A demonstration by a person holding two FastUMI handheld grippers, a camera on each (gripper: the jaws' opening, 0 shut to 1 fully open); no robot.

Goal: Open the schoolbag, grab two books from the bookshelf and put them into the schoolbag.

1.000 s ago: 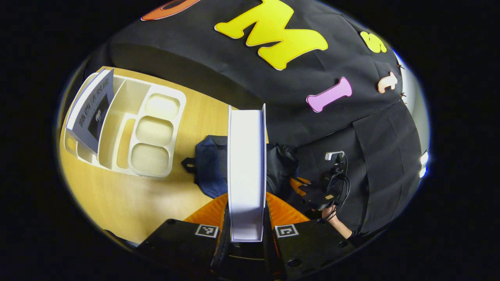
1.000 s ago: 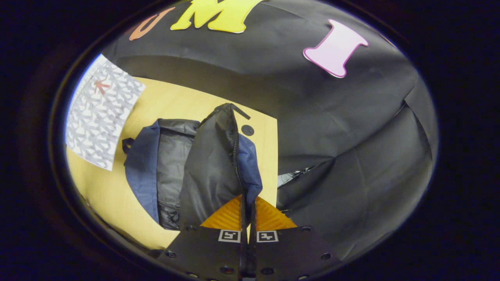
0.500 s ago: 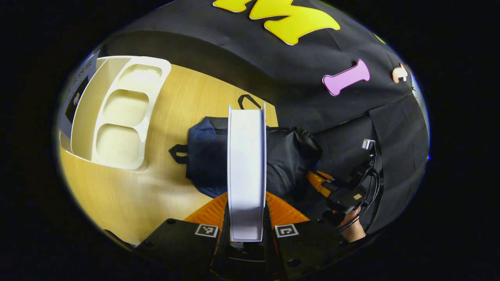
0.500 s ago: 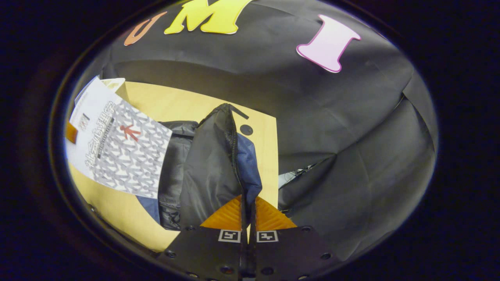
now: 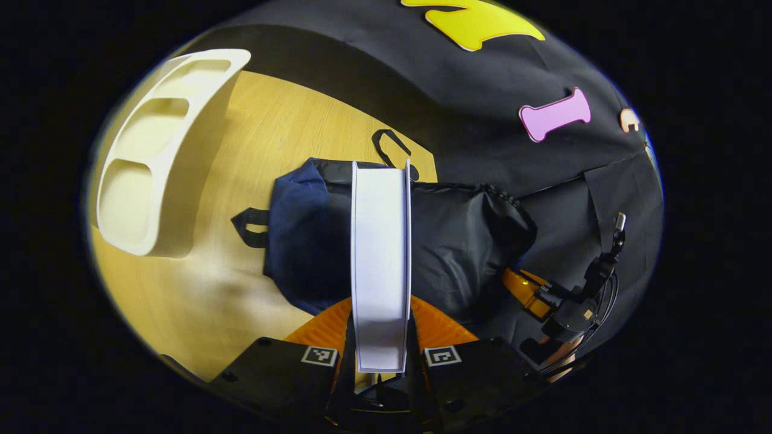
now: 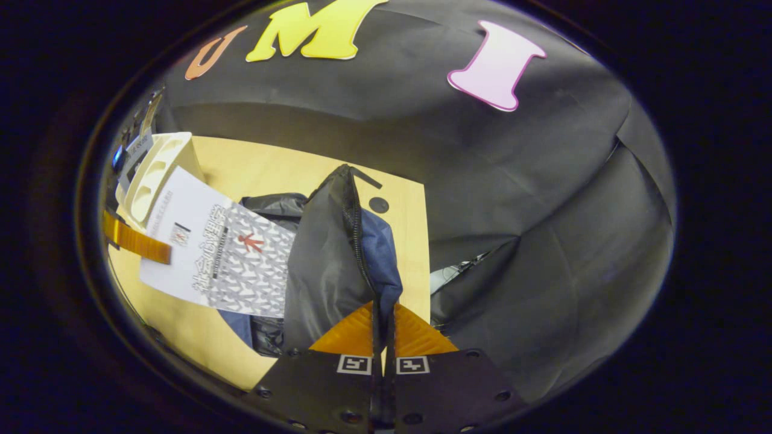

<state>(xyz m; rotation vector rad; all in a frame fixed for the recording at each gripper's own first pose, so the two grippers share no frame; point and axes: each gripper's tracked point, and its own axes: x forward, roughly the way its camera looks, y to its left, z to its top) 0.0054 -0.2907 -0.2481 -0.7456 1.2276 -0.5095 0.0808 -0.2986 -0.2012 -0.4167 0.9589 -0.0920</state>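
- Carrying a book (image 5: 381, 265) edge-on, the left gripper (image 5: 381, 328) has its jaws pinching the book's near end, with the schoolbag (image 5: 464, 241) lying on the counter (image 5: 199, 295) just beyond and below it.
- Right gripper (image 6: 383, 328): jaws pressed together on the schoolbag's flap by the zipper (image 6: 356, 241), lifting it so the mouth gapes toward the left.
- In the right gripper view the book's patterned cover (image 6: 223, 253) hangs over the bag's left side, near the opening but not yet in it.
- The white bookshelf (image 5: 157, 150) stands well apart at the far left.
- To do this well, I judge: keep the flap raised and taut, lead with the book's far edge, slide it low under the flap, and release only once it sits deep inside.
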